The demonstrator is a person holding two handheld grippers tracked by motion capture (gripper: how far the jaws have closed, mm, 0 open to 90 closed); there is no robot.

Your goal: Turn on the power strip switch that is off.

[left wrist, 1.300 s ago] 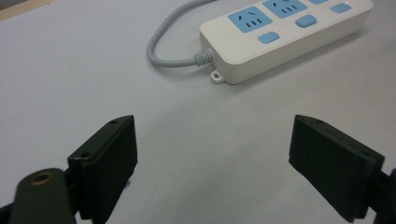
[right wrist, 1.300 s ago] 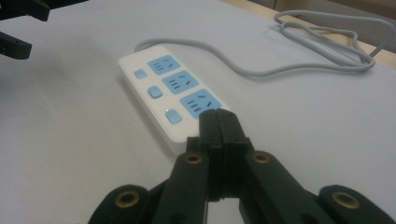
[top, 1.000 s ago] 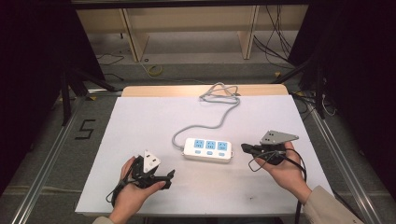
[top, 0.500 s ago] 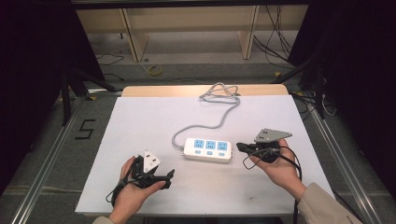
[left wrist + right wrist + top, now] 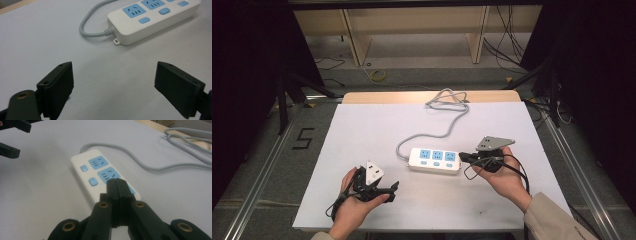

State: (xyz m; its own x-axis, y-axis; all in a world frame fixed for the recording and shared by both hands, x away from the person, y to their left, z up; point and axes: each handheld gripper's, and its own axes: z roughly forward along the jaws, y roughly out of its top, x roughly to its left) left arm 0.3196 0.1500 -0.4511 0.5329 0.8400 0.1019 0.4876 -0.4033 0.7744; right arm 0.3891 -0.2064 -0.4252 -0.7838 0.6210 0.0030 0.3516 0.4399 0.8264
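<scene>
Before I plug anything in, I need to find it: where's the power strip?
In the high view the power strip lies mid-table on the white table, between the left gripper and the right gripper, whose shut tips are at its right end.

Lab recording bench, not a home.

White table inside metal rails, black curtains at both sides, loose cables on a bare floor, plywood shelving behind, a taped number on the floor.
</scene>
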